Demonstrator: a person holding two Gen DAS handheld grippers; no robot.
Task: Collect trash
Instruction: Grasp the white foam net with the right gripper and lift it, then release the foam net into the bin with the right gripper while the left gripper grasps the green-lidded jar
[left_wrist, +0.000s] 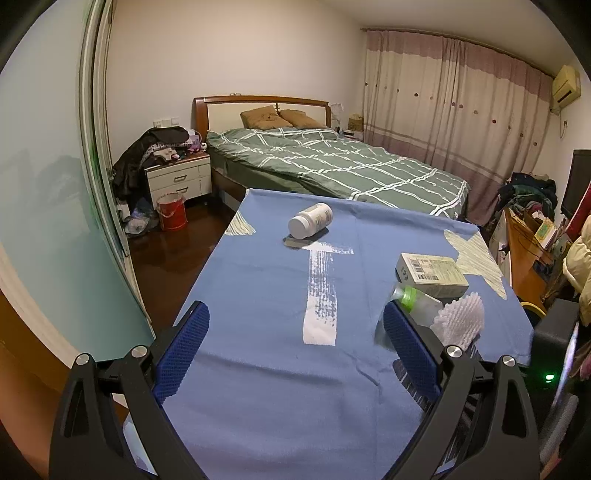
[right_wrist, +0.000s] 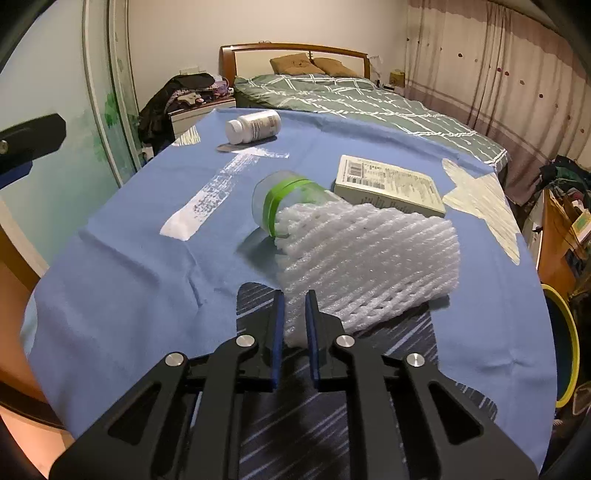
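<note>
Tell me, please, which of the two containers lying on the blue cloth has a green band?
The clear jar beside the foam net; the white pill bottle farther back has none.

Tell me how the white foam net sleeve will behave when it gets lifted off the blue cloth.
The foam net sleeve looks very light, so it should lift easily. Its open mesh already bunches between the pads of the right tool, so expect it to squash and flop. It drapes against the clear bottle with the green band, which may get nudged and roll.
</note>
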